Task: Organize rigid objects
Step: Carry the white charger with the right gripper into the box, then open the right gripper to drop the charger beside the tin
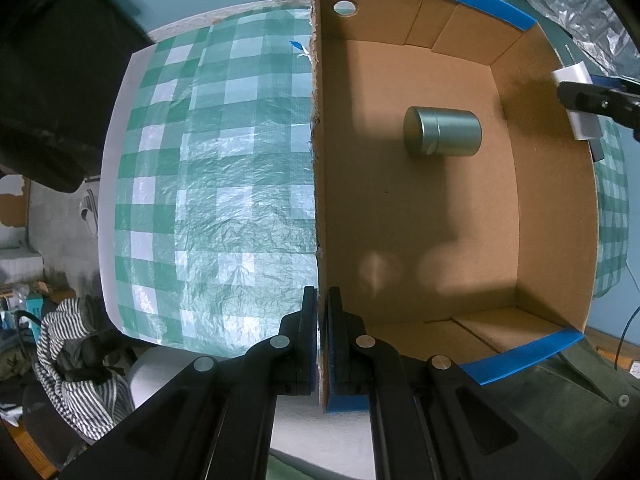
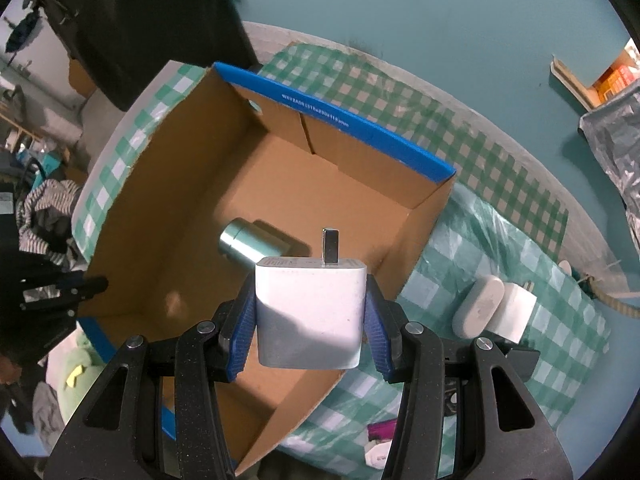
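So the left claw (image 1: 322, 344) is clamped tight on the left wall of the cardboard box (image 1: 420, 220), one finger outside and one inside, pinching the raw cardboard edge near the blue-taped corner; it points pretty much straight down at the table. The box sits open on a green-and-white checked tablecloth (image 1: 208, 168); inside it there's a small green metal tin (image 1: 442, 131) lying on its side on the box floor, toward the far half, well apart from the walls.

The right claw (image 2: 311, 312) is closed on a white wall charger (image 2: 311, 312), blue pads pressing on both flanks, metal prong (image 2: 330, 246) sticking up away from the camera; the charger hangs over the right-hand part of the box, above the floor and not touching it. From the left wrist view you can see that same charger poking in over the right rim (image 1: 576, 104).

Out on the cloth to the right of the box there's a white oval case (image 2: 478, 312) lying just beside another white charger block (image 2: 516, 312); a magenta thing (image 2: 382, 430) peeks out near the bottom, too hidden to tell what.
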The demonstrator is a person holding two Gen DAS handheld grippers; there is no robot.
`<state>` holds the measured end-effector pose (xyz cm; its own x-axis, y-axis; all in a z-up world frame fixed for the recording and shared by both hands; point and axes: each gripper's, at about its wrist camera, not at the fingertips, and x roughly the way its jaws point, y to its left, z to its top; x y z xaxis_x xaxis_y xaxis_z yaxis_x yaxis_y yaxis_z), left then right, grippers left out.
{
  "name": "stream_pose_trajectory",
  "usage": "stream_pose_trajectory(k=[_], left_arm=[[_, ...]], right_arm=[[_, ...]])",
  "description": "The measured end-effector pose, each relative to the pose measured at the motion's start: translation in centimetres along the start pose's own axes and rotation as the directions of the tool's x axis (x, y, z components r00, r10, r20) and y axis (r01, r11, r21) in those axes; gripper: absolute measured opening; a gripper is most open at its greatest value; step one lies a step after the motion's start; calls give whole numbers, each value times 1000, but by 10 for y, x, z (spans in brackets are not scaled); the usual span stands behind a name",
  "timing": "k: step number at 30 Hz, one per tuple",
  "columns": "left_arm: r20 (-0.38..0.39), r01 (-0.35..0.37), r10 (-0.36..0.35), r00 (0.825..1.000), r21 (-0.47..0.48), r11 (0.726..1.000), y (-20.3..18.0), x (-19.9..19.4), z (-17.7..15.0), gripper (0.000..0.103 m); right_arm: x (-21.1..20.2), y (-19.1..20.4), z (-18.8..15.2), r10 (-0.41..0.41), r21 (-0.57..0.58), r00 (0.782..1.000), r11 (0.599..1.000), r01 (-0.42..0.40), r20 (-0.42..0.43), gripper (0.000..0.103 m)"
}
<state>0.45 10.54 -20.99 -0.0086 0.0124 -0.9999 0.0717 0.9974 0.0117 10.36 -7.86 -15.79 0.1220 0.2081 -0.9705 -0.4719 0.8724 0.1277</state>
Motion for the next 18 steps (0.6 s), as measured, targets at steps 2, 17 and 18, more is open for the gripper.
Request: stream_pose_trajectory(k=[2,17,18], left_arm=[[-1,0,0,1000,2,1000,0,0,0,4],[17,-14,13,1000,16,1000,-2,-7,-4,4],[17,-11,11,1000,14,1000,-1,-7,-4,4]], right_arm=[[4,0,-1,-1,-1,1000,1000,1,-7,49],[28,-1,-7,-29,11,999,999,30,-45,49],[28,0,-7,-33,10,998,999,34,-44,49]])
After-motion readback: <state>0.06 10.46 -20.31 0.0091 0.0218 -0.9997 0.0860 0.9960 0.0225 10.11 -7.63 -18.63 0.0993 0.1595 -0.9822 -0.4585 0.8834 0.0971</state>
